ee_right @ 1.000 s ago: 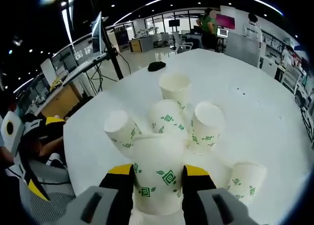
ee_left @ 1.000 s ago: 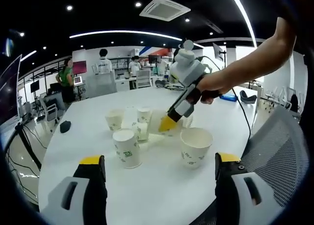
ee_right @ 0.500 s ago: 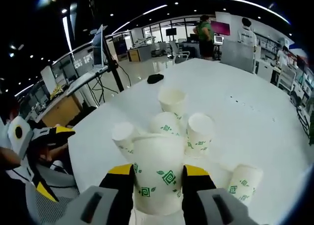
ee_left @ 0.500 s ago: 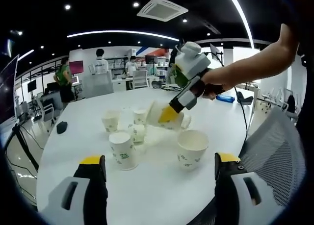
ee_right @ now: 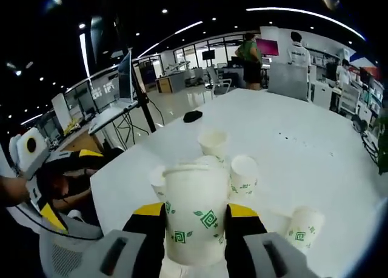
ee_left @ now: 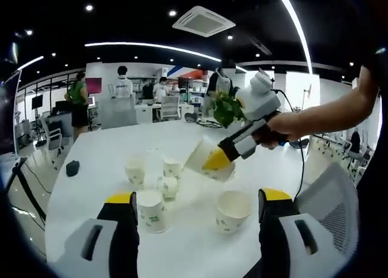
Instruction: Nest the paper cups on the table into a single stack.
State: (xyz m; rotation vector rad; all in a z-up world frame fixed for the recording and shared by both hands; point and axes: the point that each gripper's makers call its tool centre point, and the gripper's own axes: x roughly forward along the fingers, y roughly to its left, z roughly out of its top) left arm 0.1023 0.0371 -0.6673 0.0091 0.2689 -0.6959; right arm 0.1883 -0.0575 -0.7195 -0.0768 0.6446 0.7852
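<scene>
Once lower, cup [ee_right: 195, 214] raised higher.

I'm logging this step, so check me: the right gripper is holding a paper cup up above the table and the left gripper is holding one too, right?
Not quite. The right gripper does hold a paper cup above the table, but the left gripper holds nothing: in the left gripper view its jaws stand wide apart with no cup between them.
</scene>
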